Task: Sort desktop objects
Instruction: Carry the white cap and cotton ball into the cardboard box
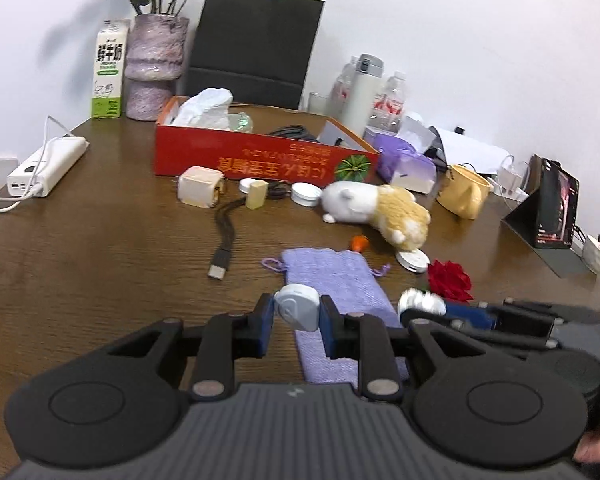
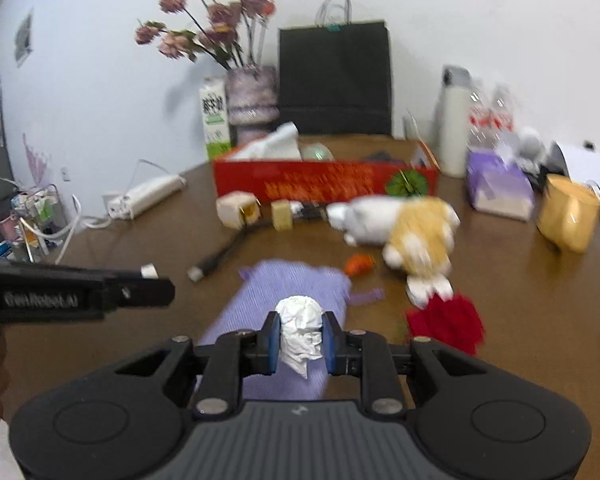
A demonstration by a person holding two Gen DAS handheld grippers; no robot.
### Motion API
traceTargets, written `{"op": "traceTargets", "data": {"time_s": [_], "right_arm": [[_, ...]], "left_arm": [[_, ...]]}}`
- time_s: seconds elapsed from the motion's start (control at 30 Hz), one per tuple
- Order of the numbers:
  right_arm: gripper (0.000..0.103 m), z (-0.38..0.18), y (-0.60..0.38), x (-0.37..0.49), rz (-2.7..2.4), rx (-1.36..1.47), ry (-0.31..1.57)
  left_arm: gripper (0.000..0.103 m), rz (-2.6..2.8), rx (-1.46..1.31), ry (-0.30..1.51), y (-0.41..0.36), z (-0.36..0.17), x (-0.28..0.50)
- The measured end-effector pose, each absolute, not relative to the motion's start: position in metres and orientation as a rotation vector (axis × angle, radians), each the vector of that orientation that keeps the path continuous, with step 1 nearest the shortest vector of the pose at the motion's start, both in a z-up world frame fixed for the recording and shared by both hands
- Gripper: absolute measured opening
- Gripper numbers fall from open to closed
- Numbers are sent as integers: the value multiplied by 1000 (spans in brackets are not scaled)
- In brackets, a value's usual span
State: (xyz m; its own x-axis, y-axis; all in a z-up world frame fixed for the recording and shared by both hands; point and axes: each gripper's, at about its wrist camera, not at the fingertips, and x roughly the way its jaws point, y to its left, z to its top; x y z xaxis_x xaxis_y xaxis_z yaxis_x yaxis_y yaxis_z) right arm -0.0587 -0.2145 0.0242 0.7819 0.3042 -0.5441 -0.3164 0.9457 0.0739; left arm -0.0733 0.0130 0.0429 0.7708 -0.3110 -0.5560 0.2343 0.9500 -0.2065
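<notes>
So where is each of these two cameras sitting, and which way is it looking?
Left wrist view: rides on the left gripper, looking along its fingers over the table; it grips a small white device; the right gripper shows at right.
Right wrist view: rides on the right gripper, facing likewise; it grips a crumpled tissue; the left gripper shows at left.
Shared: red box, plush toy, purple pouch.

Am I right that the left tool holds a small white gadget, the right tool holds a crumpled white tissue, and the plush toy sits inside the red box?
One detail is off. The plush toy lies on the table in front of the red box, not inside it, as the left wrist view shows. The left tool does hold the small white gadget, and the right tool the crumpled white tissue.
</notes>
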Motion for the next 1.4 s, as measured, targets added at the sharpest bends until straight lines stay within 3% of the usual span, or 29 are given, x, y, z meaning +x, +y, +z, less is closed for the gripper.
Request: {"op": "traceTargets", "data": {"time_s": [0.37, 0.6, 0.77, 0.9, 1.17, 1.23, 1.3, 1.37, 1.4], "right_arm": [[20, 21, -218, -51, 342, -2, 582], [20, 63, -217, -2, 411, 25, 542], [20, 116, -217, 76, 424, -28, 476], [21, 137, -211, 182, 407, -7, 532], [23, 85, -176, 374, 310, -39, 763], [24, 65, -172, 398, 290, -73, 807], [27, 54, -175, 416, 247, -53, 836], [31, 57, -182, 416, 271, 14, 828], [39, 61, -185, 413, 285, 30, 815]], "left_arm": [[25, -283, -121, 616, 10, 43, -65], [25, -311, -189, 622, 26, 75, 3], [25, -342, -150, 638, 28, 113, 106], [25, -364, -126, 745, 19, 122, 213], [27, -260, -53, 965, -2, 66, 355], [34, -253, -8, 982, -6, 55, 369], [44, -227, -26, 958, -4, 54, 373], [44, -244, -51, 938, 0, 61, 371], [44, -250, -62, 926, 3, 67, 368]]}}
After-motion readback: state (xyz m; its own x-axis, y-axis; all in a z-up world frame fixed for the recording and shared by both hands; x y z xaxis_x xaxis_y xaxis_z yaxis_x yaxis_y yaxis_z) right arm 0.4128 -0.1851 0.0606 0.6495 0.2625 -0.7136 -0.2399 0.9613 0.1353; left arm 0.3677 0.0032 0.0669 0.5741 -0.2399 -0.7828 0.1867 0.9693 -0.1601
